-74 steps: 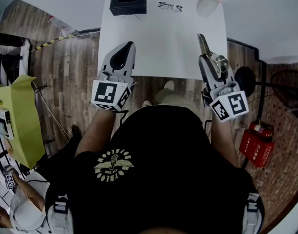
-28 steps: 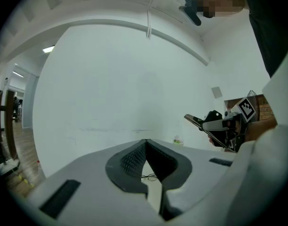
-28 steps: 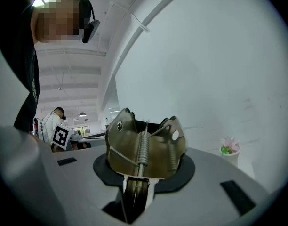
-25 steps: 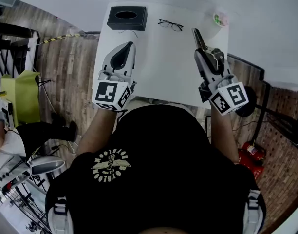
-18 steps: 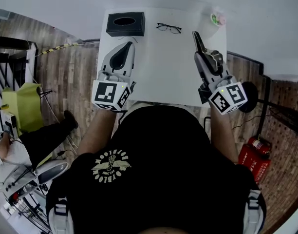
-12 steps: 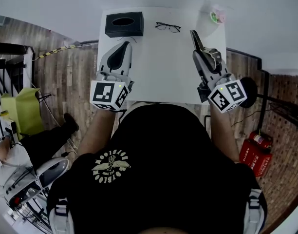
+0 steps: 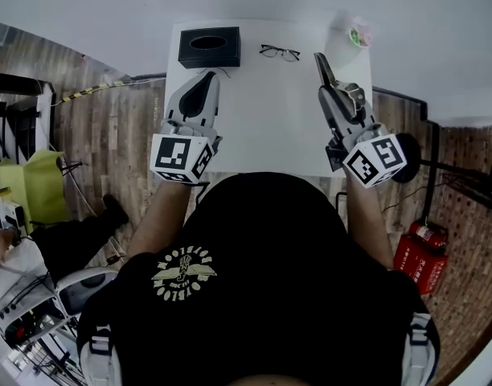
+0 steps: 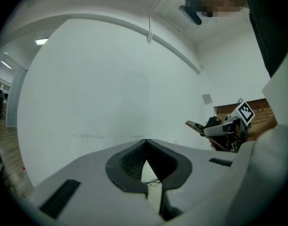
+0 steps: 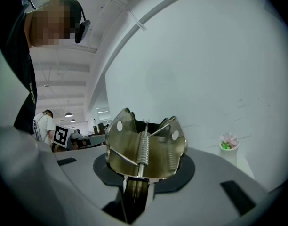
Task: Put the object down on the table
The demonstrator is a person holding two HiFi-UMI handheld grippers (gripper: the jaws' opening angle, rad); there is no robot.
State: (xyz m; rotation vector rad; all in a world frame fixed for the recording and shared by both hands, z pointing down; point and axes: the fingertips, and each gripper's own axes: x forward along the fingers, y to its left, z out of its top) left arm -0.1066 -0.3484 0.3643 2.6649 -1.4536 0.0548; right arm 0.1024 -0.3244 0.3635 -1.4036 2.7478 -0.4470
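Wood-plank floor surrounds the white worktop (image 7: 262, 111) in the head view. A black tissue box (image 7: 209, 47) stands at its far left corner. A pair of glasses (image 7: 280, 52) lies just right of the box, and a small white flower pot (image 7: 349, 43) stands well right of it at the other far corner. The left claw (image 7: 207, 79) hangs just on the near side of the box. The right claw (image 7: 330, 95) is held well right of the box, above the worktop's right edge, gripping a metal spring clip (image 7: 322, 69) off the surface.

From the left gripper view, the left claw's tips meet with nothing between them.

From the right gripper view, the right claw is clamped on the clip, whose handles and spring stand up between the jaws.
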